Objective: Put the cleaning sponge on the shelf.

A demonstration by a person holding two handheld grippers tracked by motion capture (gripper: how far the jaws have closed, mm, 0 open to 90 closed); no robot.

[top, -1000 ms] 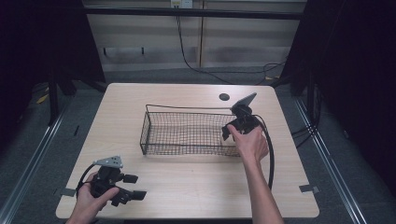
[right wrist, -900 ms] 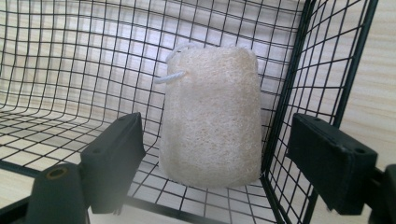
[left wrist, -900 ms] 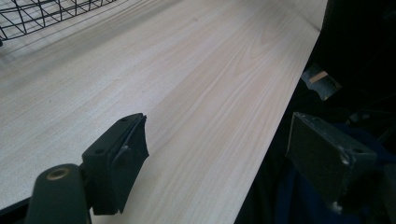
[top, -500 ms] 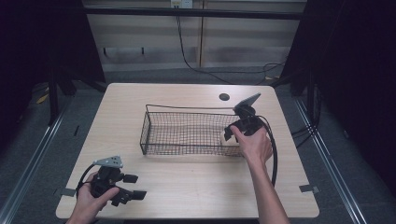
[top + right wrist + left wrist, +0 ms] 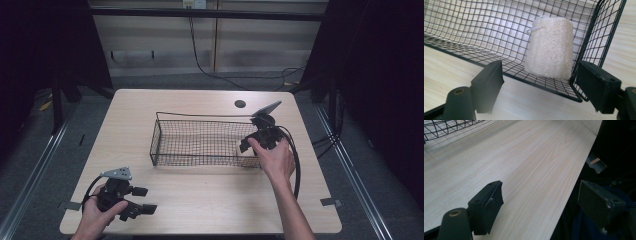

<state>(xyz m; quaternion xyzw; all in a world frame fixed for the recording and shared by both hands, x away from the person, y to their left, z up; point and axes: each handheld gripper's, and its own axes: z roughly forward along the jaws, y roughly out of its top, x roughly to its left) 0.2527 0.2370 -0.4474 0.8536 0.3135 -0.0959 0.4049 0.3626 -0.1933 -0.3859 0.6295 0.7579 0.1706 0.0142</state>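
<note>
A black wire basket (image 5: 200, 116) stands in the middle of the wooden table. A pale loofah sponge (image 5: 549, 50) with a white loop lies inside it, against the right end wall (image 5: 599, 32), and shows faintly as sponge (image 5: 242, 148) from above. My right gripper (image 5: 247, 145) hovers at the basket's right front corner. Its jaws (image 5: 540, 87) have just been closing but are still wide apart; the sponge lies beyond them, untouched. My left gripper (image 5: 144, 200) rests open at the front left, its jaws (image 5: 544, 210) straddling the table's edge with nothing between them.
A dark round hole (image 5: 240, 104) sits in the table behind the basket. The right gripper's cable (image 5: 296, 165) loops beside the right hand. Dark floor and metal rails (image 5: 45, 150) flank the table. Bare wood (image 5: 524, 157) stretches between the left gripper and the basket.
The right hand and its gripper have drawn slightly right and toward the near side at the basket's right end. The left hand has stayed put.
</note>
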